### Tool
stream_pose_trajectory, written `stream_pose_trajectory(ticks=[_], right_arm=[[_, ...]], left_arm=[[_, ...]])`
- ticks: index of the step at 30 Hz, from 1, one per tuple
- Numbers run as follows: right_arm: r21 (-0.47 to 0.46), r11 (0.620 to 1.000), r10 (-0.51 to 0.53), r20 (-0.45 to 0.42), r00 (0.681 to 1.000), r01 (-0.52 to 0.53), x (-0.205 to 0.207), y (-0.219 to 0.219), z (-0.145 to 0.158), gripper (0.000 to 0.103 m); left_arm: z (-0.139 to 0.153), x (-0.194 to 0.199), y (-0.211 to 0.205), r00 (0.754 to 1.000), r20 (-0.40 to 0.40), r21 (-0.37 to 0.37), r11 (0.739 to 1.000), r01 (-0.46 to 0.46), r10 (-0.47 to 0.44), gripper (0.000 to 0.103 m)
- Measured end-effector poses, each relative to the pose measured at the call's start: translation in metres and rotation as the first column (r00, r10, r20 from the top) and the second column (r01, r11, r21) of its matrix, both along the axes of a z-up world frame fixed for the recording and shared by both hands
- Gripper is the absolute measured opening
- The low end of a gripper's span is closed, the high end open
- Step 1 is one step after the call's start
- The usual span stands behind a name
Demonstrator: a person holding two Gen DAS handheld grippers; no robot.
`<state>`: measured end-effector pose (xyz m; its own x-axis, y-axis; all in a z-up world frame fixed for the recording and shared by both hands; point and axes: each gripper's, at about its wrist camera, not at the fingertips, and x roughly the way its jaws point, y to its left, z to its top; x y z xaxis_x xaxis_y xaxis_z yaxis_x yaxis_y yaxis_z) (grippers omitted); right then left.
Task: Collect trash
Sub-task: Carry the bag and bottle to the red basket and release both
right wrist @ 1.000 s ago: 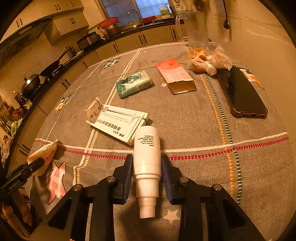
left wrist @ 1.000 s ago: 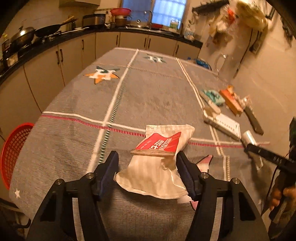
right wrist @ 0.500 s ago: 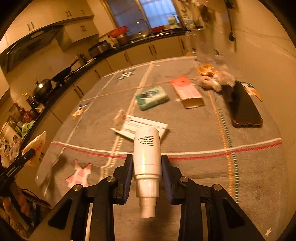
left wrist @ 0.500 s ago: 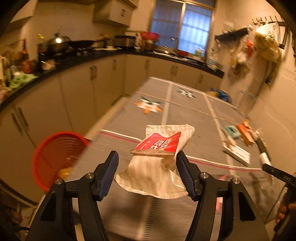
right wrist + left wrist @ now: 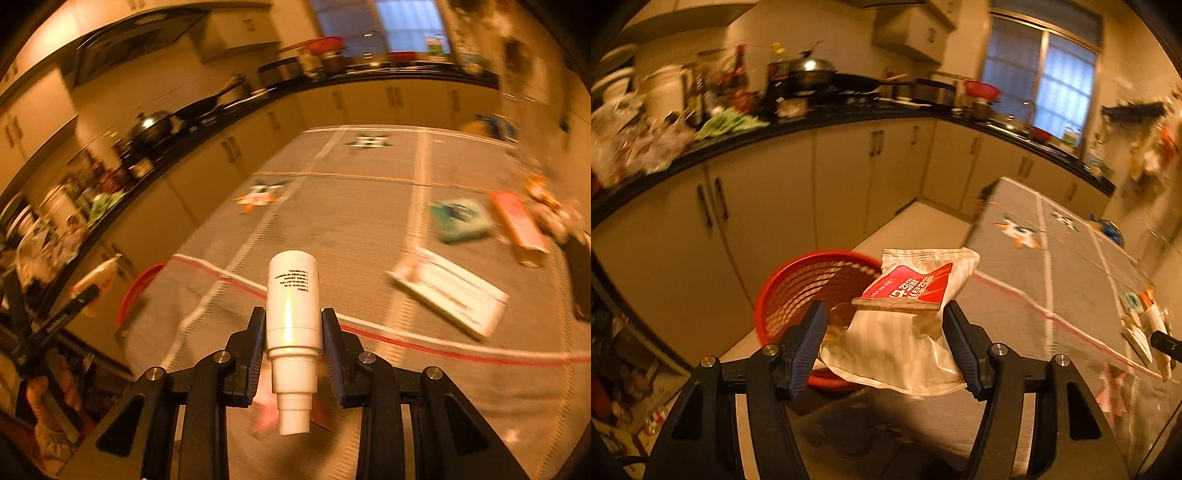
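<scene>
My left gripper is shut on a crumpled white bag with a red label and holds it in the air over the near edge of a red mesh basket on the floor beside the table. My right gripper is shut on a white plastic bottle, cap toward the camera, above the grey tablecloth. The basket's rim and the left gripper with the bag show at the left of the right wrist view.
On the cloth at the right lie a white box, a teal packet, an orange carton and a dark phone. Kitchen cabinets and a cluttered black counter run along the left.
My left gripper has swung left off the table with the bag, so the red basket now sits under it. My right gripper has turned left with the bottle.
</scene>
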<state>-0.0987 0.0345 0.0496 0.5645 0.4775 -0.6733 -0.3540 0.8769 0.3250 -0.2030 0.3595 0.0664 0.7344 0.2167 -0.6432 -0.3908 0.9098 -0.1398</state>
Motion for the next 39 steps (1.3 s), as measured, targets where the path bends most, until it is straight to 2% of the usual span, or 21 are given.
stream_pose_trajectory(ticks=[6, 13, 16, 22, 24, 32, 39], right_arm=[[0.035, 0.987, 0.157, -0.035, 0.987, -0.156, 0.027, 0.085, 0.000, 0.032], [0.059, 0.946, 0.324, -0.068, 0.944, -0.320, 0.059, 0.203, -0.013, 0.032], [0.072, 0.925, 0.380, -0.095, 0.920, -0.374, 0.070, 0.249, -0.025, 0.032], [0.111, 0.908, 0.417, -0.153, 0.896, -0.404, 0.090, 0.307, -0.051, 0.034], [0.128, 0.910, 0.413, -0.169, 0.895, -0.395, 0.096, 0.312, -0.056, 0.044], [0.115, 0.933, 0.355, -0.148, 0.923, -0.341, 0.097, 0.284, -0.048, 0.048], [0.096, 0.947, 0.316, -0.120, 0.941, -0.306, 0.076, 0.241, -0.040, 0.051]], left_arm=[[-0.025, -0.003, 0.042, 0.998, -0.040, -0.052, 0.997, -0.059, 0.057, 0.063], [-0.045, 0.010, 0.084, 0.992, -0.079, -0.097, 0.990, -0.105, 0.097, 0.063], [-0.051, 0.018, 0.092, 0.992, -0.091, -0.101, 0.990, -0.101, 0.092, 0.063], [-0.059, 0.026, 0.102, 0.991, -0.103, -0.099, 0.990, -0.100, 0.090, 0.066], [-0.061, 0.027, 0.105, 0.991, -0.105, -0.112, 0.989, -0.097, 0.085, 0.067], [-0.063, 0.022, 0.106, 0.984, -0.133, -0.099, 0.986, -0.131, 0.117, 0.069], [-0.051, 0.013, 0.086, 0.982, -0.141, -0.024, 0.991, -0.133, 0.128, 0.072]])
